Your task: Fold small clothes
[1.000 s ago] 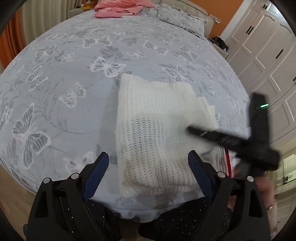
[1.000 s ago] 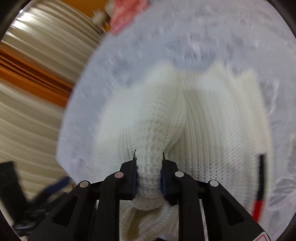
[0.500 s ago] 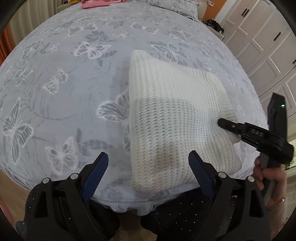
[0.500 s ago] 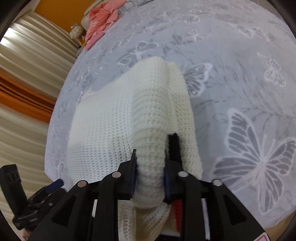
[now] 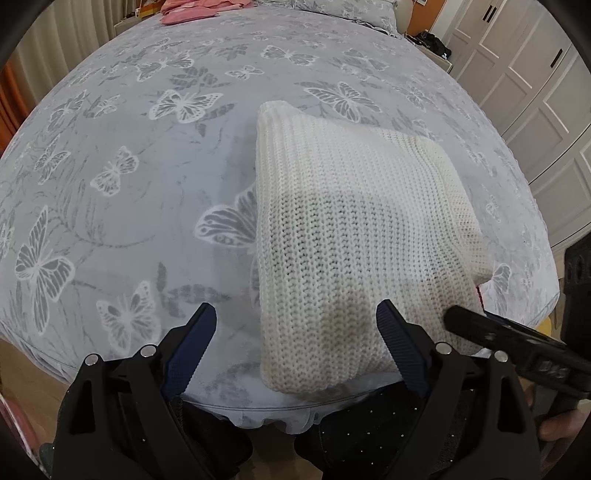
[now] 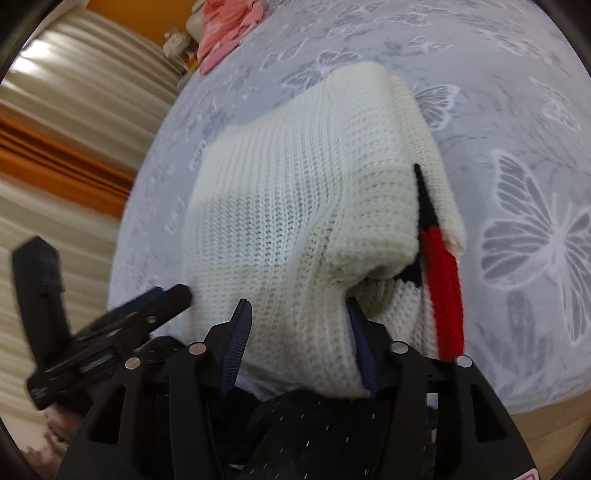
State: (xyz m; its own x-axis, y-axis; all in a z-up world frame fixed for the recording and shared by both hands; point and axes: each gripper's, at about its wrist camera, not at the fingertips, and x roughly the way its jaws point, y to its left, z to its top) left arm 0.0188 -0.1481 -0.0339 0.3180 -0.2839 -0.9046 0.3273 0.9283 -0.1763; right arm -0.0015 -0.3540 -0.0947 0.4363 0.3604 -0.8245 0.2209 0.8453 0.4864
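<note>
Here the white knit sweater (image 5: 354, 236) lies folded into a compact block on the butterfly-print bedspread (image 5: 140, 155), close to the near edge of the bed, and both tools are free of it. Starting on the left, the left gripper (image 5: 295, 332) hovers low over the near edge with its blue-padded fingers spread wide and nothing between them; the block's near left corner sits in the gap ahead of it. To the right, the right gripper (image 6: 299, 332) is also spread open, its pads on either side of the sweater's near end without pinching it. In its view a red and black trim (image 6: 443, 280) peeps out along the right edge of the fold, and the top layer bulges up there instead of lying flat. Judging by that, the fold looks nearly finished, and the step would be done well by tucking the trim under and pressing the bulge down evenly, taking care not to drag the block off the bed edge. No basket or bin is visible; the only other garments are pink clothes (image 5: 199, 7) heaped at the far end of the bed.
</note>
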